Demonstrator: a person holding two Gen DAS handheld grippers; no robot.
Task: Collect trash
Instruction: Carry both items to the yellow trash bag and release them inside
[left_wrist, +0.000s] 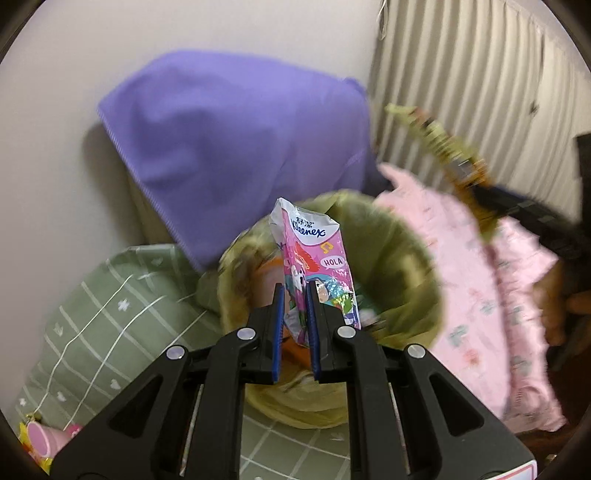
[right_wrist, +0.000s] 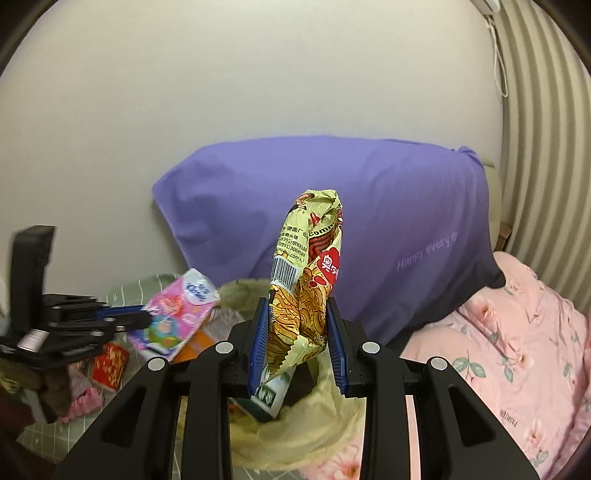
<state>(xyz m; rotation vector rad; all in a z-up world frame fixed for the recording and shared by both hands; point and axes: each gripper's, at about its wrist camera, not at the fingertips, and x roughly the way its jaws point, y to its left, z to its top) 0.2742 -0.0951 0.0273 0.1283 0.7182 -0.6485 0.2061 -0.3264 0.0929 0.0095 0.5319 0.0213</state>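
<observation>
Trash: pink Kleenex pack (left_wrist: 314, 266) in left jaws | crumpled yellow noodle wrapper (right_wrist: 306, 280) in right jaws

The mouth of the trash bin (left_wrist: 402, 258) stands open between the purple pillow (left_wrist: 229, 147) behind it and the pink quilt (left_wrist: 480, 288) at its side. The left tongs (left_wrist: 295, 295) with the tissue pack (left_wrist: 314, 254) hang over it; the right tongs (right_wrist: 297, 321) with the noodle wrapper (right_wrist: 306, 280) crowd the same opening. Trash already lies inside.

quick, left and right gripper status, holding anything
left gripper: closed on the pink tissue pack
right gripper: closed on the yellow noodle wrapper
</observation>
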